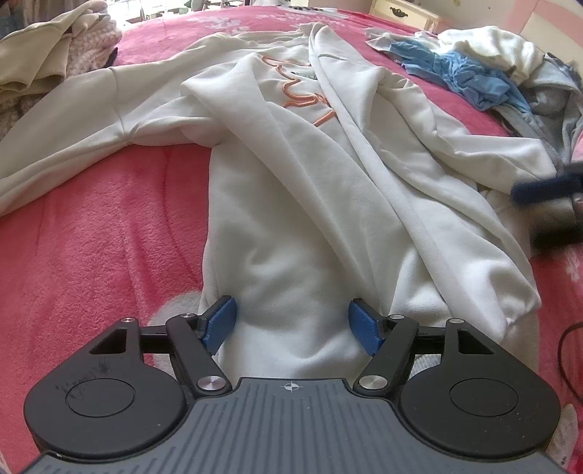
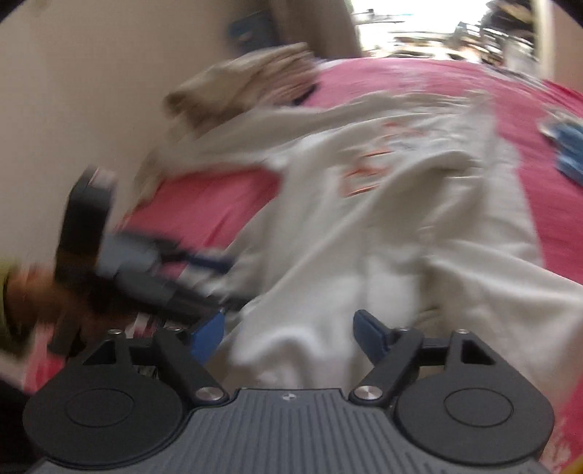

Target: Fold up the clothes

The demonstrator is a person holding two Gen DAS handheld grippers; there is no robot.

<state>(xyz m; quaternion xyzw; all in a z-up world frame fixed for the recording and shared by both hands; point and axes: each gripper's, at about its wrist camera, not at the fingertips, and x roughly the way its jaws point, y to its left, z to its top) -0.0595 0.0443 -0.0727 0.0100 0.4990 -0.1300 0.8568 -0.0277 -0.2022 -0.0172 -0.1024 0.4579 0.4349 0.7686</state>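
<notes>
A cream sweatshirt (image 1: 291,175) with orange lettering (image 1: 309,98) lies spread on the pink bedspread (image 1: 91,226), one sleeve stretched out left and its right side folded over in loose creases. My left gripper (image 1: 292,330) is open, its blue pads (image 1: 222,324) straddling the near hem without pinching it. The right wrist view is blurred by motion. There my right gripper (image 2: 288,333) is open too, over the same sweatshirt (image 2: 382,226) at its near edge. The left gripper (image 2: 175,266) and the hand holding it show at the left of that view. The right gripper appears as a dark blur (image 1: 554,204) at the left view's right edge.
A beige garment pile (image 1: 43,62) lies at the far left of the bed. Blue and white clothes (image 1: 473,73) are heaped at the far right. A pale cabinet (image 1: 404,14) stands beyond the bed. A wall (image 2: 91,91) runs along the left side.
</notes>
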